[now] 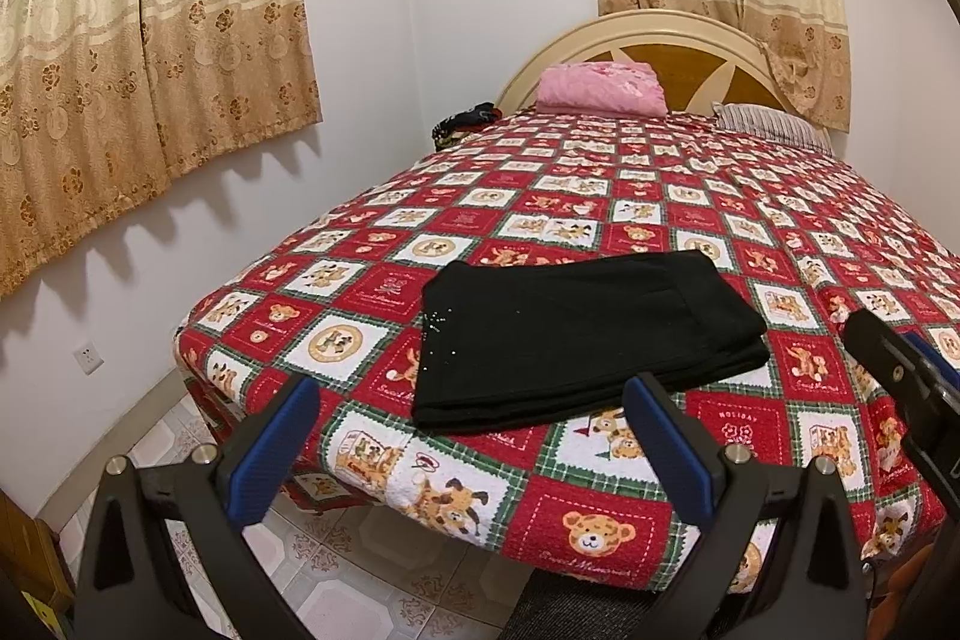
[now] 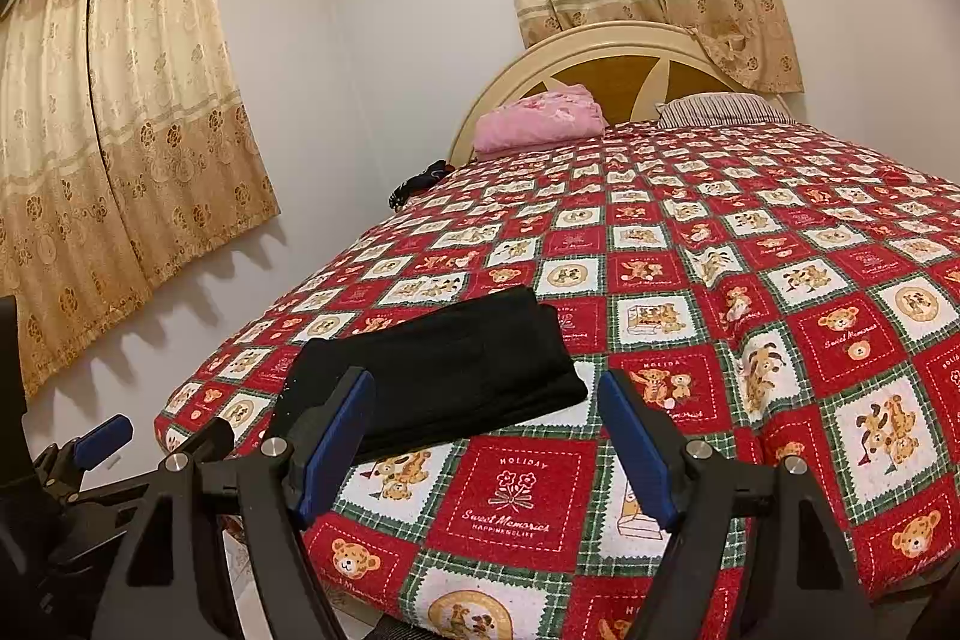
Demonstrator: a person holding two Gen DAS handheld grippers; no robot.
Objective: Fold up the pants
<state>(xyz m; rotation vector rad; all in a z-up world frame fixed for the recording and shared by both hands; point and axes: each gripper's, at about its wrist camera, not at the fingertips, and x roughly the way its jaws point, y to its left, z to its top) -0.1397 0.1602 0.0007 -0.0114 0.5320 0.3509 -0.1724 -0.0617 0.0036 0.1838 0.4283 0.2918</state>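
Near the foot of the bed (image 1: 600,538), on its teddy-bear quilt, one pair of black pants (image 1: 576,334) lies folded flat, nothing blocking it. Left to right: two curtains (image 1: 150,40), one pink bundle (image 1: 600,87) and one striped pillow (image 1: 762,121) by the headboard (image 1: 666,40). Left gripper (image 1: 474,451) and right gripper (image 2: 486,439) both stand spread, gripping nothing, short of the pants.

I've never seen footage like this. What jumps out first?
The red teddy-bear patchwork bedspread fills most of the picture. On it, near the foot of the bed, lies a neat black rectangle of folded pants. In front, both blue-padded tools, the left gripper and right gripper, stand open and empty.
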